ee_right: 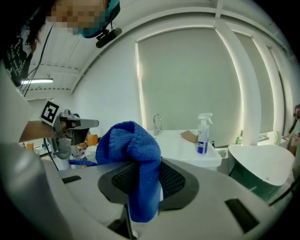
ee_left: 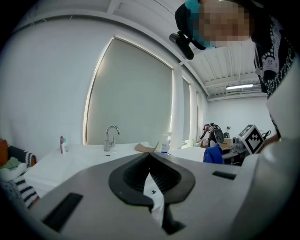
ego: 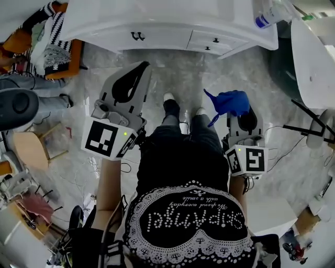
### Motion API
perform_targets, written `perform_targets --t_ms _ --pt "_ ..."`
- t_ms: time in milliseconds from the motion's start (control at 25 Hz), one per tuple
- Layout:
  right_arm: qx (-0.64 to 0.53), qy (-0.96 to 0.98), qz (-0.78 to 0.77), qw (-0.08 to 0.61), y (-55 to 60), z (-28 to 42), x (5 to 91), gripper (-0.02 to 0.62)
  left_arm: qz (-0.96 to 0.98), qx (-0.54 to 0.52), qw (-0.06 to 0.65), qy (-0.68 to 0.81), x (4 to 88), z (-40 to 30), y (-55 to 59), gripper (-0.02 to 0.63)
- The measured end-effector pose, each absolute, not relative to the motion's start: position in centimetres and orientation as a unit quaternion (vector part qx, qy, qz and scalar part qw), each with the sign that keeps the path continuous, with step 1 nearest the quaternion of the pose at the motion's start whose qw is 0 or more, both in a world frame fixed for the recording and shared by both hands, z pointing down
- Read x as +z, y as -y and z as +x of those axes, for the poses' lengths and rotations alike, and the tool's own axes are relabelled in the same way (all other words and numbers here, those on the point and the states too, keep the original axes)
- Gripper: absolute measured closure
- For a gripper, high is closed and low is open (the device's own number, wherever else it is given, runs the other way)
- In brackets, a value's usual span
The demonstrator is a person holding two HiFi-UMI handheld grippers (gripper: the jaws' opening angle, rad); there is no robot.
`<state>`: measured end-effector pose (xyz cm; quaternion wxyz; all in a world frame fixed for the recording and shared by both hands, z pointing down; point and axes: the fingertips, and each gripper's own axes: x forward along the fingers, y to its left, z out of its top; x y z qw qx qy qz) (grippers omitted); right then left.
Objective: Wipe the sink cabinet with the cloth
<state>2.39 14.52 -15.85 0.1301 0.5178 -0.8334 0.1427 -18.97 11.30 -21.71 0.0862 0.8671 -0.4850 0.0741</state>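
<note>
1. Stood on pale marbled floor (ego: 183, 73), which filled mid head view.
2. Faced white sink cabinet (ego: 172, 29) across top of head view, w/ drawers & dark handles on its front. Well apart from both grippers, nothing touching its front.
3. Held left gripper (ego: 142, 68) up on the left, aimed toward cabinet. Showed, in left gripper view (ee_left: 150, 154), jaws closed tip to tip w/ nothing gripped. Saw only a strip of cabinet front thru the oval gap behind the tips.
4. Held right gripper (ee_right: 157, 161) on the right, beside the right leg. Showed jaws clamped together on the cloth.
5. Pinched blue cloth (ego: 230, 102) (ee_right: 133, 145) partway along: bunched up above the jaws, one end hanging down btwn them, a thin corner trailing off to the side. Carried in the air over the floor, not against cabinet.
6. Pointed white shoe toes (ego: 168, 97) at cabinet, btwn the two grippers in head view.
7. Spotted on cabinet top:
   - upright spray bottle (ego: 269, 15) (ee_right: 203, 133) w/ blue label, near right end
   - curved faucet (ee_left: 110, 137) toward the back
   - flat brown cardboard scrap (ee_left: 144, 147) btwn faucet & spray bottle
   - small bottle (ee_left: 61, 144) at far left, too small to make out more
</note>
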Motion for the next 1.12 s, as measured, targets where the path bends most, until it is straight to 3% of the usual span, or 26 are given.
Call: perform_targets --t_ms 560,1120 --pt "0.141 0.859 0.472 0.140 -21.5 12.5 -16.3 0.480 0.870 0.055 0.084 0.483 -23.1 -6.2 -18.8 0.606" --pt "0.117 0.868 0.464 0.134 -24.8 16.6 -16.6 0.480 0.868 0.046 0.080 0.488 -23.2 -1.4 -21.7 0.606"
